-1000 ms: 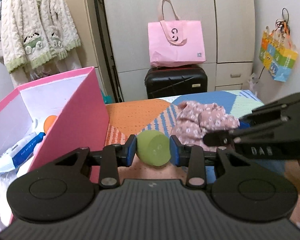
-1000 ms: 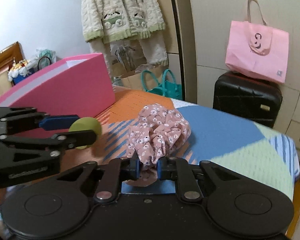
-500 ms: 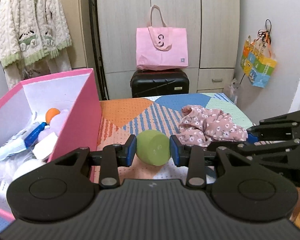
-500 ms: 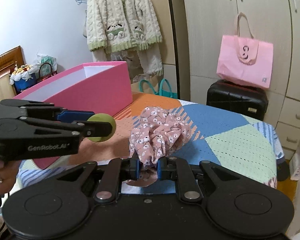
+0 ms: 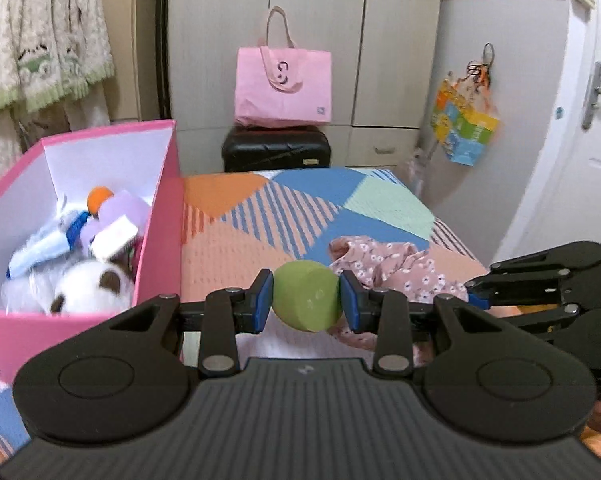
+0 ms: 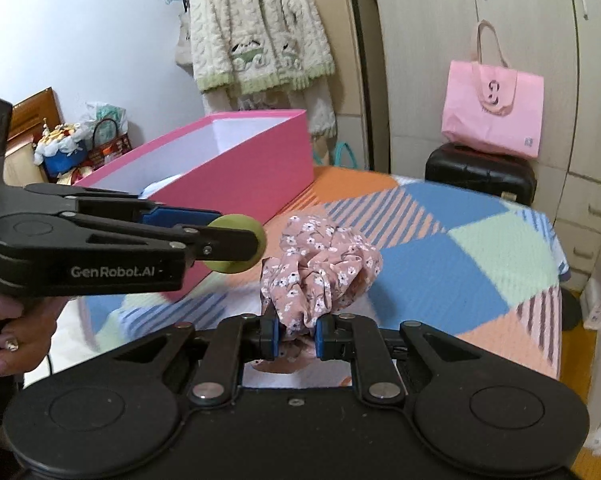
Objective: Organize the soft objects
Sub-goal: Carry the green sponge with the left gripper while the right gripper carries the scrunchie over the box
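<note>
My left gripper [image 5: 305, 300] is shut on a green foam ball [image 5: 305, 295], squeezed between its blue pads above the bed. The right wrist view shows that same left gripper [image 6: 236, 246] from the side, the green ball [image 6: 238, 249] at its tip. My right gripper [image 6: 296, 336] is shut on a pink floral cloth [image 6: 320, 268], which bunches up past the pads. In the left wrist view the floral cloth [image 5: 396, 270] hangs just right of the ball. A pink box [image 5: 162, 216] sits to the left, holding several soft toys and a packet.
The bed carries a patchwork cover [image 5: 300, 208] in orange, blue and mint. A black suitcase [image 5: 276, 148] with a pink tote bag [image 5: 282, 80] stands beyond it before the wardrobe. A cream cardigan [image 6: 260, 32] hangs at the left. A hand [image 6: 12, 320] grips the left tool.
Both grippers have risen and pulled back from the wardrobe, each still clamped on its load. The floral cloth has come up off the bed, and more of the pink box's inside shows.
</note>
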### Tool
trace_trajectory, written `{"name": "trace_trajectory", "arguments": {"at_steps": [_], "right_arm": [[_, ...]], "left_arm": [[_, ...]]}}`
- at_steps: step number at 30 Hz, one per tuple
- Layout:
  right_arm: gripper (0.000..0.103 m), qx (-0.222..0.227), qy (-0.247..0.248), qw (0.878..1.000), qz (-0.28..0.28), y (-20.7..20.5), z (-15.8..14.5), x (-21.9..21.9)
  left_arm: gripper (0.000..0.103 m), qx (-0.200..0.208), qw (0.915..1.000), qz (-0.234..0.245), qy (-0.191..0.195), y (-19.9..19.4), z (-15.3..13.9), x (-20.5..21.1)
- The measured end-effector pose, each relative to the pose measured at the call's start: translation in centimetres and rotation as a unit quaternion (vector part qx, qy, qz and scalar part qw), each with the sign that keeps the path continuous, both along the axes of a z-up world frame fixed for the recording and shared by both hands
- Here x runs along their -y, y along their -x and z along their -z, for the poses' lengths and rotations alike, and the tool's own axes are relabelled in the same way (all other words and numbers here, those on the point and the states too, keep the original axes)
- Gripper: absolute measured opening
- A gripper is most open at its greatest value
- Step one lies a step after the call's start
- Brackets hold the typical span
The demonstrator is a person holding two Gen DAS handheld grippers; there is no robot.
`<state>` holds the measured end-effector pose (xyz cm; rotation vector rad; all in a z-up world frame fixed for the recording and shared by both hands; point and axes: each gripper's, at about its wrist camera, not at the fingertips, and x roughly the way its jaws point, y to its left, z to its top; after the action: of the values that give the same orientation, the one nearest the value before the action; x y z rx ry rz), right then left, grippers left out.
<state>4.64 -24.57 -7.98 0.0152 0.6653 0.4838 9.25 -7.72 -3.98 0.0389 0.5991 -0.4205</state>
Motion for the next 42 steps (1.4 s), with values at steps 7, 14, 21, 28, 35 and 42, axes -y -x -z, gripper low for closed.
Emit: {"name": "trace_trajectory", "arguments": {"at_steps": [7, 14, 21, 28, 35, 42], "right_arm": [[0.018, -0.018, -0.008, 1.0, -0.025, 3.0, -1.0, -1.1], [0.019, -0.004, 0.002, 0.998, -0.061, 5.4, -2.8, -3.3], [0.019, 0.012, 0.007, 0.995, -0.103, 6.1, -4.5, -6.3], [0.019, 0.046, 0.052, 0.988, -0.136, 5.1, -7.2, -10.3], [0.02, 0.108, 0.073, 0.98, -0.148, 2.7, -9.8, -13.5], [0.02, 0.127, 0.056, 0.98, -0.144, -2.5, -10.4, -14.8]], "left_arm": [[0.035, -0.025, 0.9995, 0.019, 0.006, 2.5, -0.5, -3.0], [0.035, -0.062, 0.997, 0.043, 0.014, 4.6, -1.4, -6.5], [0.035, -0.085, 0.9942, 0.063, 0.019, 5.0, -2.8, -9.4], [0.035, -0.034, 0.9983, 0.048, 0.006, 4.7, -5.5, -11.7], [0.035, 0.025, 0.9986, 0.046, -0.005, 2.0, -8.1, -13.1], [0.035, 0.033, 0.9992, 0.021, 0.003, -3.3, -8.4, -14.7]]}}
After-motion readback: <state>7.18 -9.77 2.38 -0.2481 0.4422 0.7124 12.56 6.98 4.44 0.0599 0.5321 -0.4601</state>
